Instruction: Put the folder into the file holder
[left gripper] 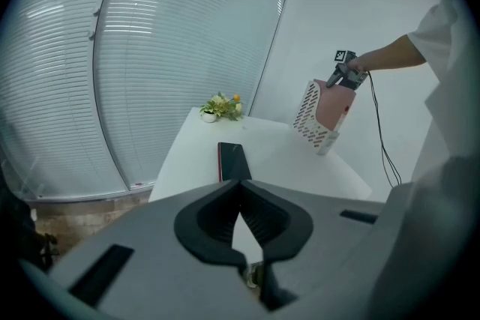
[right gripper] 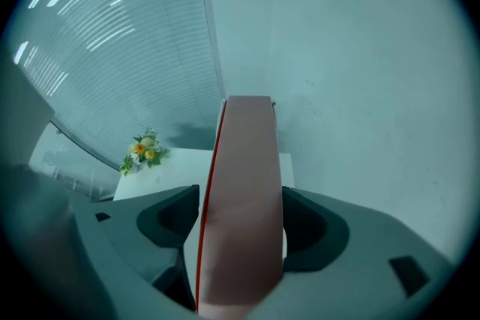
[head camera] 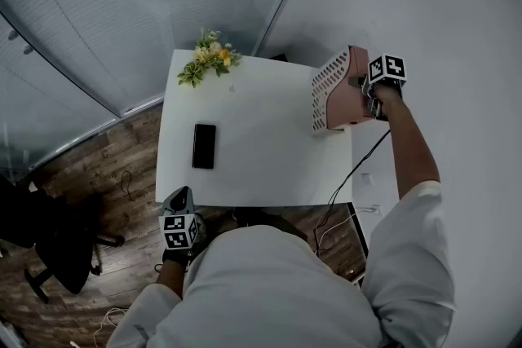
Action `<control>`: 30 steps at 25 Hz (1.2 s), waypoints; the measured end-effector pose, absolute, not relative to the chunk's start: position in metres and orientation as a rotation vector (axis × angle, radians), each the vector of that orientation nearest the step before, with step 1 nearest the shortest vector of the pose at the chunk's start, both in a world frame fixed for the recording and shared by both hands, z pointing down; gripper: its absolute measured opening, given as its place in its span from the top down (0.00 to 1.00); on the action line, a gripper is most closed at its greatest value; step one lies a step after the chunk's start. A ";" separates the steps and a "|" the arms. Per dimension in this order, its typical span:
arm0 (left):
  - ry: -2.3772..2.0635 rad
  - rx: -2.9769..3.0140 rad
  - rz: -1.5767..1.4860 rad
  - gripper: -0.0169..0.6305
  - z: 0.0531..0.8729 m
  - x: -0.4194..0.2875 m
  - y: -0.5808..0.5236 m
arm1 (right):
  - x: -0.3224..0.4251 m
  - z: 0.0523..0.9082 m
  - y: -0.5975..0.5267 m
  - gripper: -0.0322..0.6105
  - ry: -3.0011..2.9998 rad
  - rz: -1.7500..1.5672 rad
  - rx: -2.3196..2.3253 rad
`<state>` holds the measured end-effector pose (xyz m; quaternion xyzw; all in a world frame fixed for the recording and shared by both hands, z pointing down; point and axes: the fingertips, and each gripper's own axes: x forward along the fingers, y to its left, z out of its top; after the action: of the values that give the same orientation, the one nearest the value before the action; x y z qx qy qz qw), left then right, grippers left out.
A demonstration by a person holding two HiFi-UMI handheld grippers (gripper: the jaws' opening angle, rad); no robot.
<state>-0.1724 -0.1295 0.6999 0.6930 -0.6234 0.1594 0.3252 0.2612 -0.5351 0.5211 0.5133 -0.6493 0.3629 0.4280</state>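
A pink folder (head camera: pixel 352 94) stands on edge inside the white perforated file holder (head camera: pixel 326 85) at the table's right side. My right gripper (head camera: pixel 369 100) reaches down over the folder's top from the right. In the right gripper view the folder (right gripper: pixel 244 191) runs up between the jaws of this gripper (right gripper: pixel 240 236). The jaws are open, and a thin gap shows on the left side. My left gripper (head camera: pixel 181 201) hangs at the table's near left corner, shut on nothing; its tips (left gripper: pixel 240 187) point toward the table. The left gripper view also shows the file holder (left gripper: pixel 309 112) with the folder (left gripper: pixel 335 105).
On the white table (head camera: pixel 261 159) lie a black phone (head camera: pixel 204 146) left of centre and a small flower pot (head camera: pixel 209 59) at the far edge. A black cable (head camera: pixel 351 169) hangs off the right side by the wall. An office chair (head camera: pixel 57 248) stands on the wood floor at left.
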 end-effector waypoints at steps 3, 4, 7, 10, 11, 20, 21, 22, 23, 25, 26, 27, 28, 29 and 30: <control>-1.618 1.865 0.430 0.96 0.692 -0.168 -0.134 | 0.259 0.504 -0.521 0.40 -1.708 0.886 1.316; -1.612 1.881 0.435 0.96 0.689 -0.167 -0.135 | 0.259 0.498 -0.516 0.40 -1.734 0.865 1.328; -1.595 1.932 0.448 0.96 0.680 -0.162 -0.138 | 0.261 0.484 -0.496 0.40 -1.789 0.771 1.352; -1.573 1.982 0.467 0.96 0.672 -0.156 -0.140 | 0.266 0.469 -0.474 0.40 -1.852 0.706 1.408; -1.566 1.997 0.472 0.96 0.669 -0.154 -0.140 | 0.269 0.463 -0.465 0.40 -1.877 0.684 1.437; -1.518 2.102 0.532 0.96 0.650 -0.142 -0.136 | 0.291 0.434 -0.363 0.56 -2.020 0.368 1.672; -1.513 2.113 0.538 0.96 0.648 -0.141 -0.136 | 0.292 0.434 -0.350 0.59 -2.031 0.350 1.695; -1.509 2.124 0.542 0.96 0.645 -0.139 -0.136 | 0.293 0.435 -0.337 0.61 -2.039 0.326 1.719; -1.505 2.134 0.545 0.96 0.642 -0.138 -0.136 | 0.294 0.436 -0.324 0.65 -2.043 0.298 1.743; -1.495 2.152 0.551 0.96 0.638 -0.135 -0.135 | 0.296 0.443 -0.297 0.73 -2.040 0.250 1.784; -1.490 2.161 0.555 0.96 0.637 -0.133 -0.135 | 0.297 0.447 -0.284 0.75 -2.038 0.236 1.803; -1.484 2.170 0.561 0.96 0.636 -0.131 -0.134 | 0.298 0.451 -0.272 0.77 -2.036 0.228 1.822; -1.477 2.179 0.568 0.96 0.636 -0.129 -0.133 | 0.298 0.455 -0.261 0.81 -2.034 0.224 1.840; -1.469 2.188 0.577 0.96 0.635 -0.127 -0.131 | 0.299 0.459 -0.250 0.83 -2.031 0.222 1.856; -1.462 2.197 0.585 0.96 0.634 -0.125 -0.130 | 0.299 0.463 -0.240 0.85 -2.029 0.220 1.870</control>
<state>-0.1254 -0.1298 0.6338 0.7933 -0.5279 0.2114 0.2175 0.2991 -0.2397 0.4626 0.6637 -0.7203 0.0779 0.1858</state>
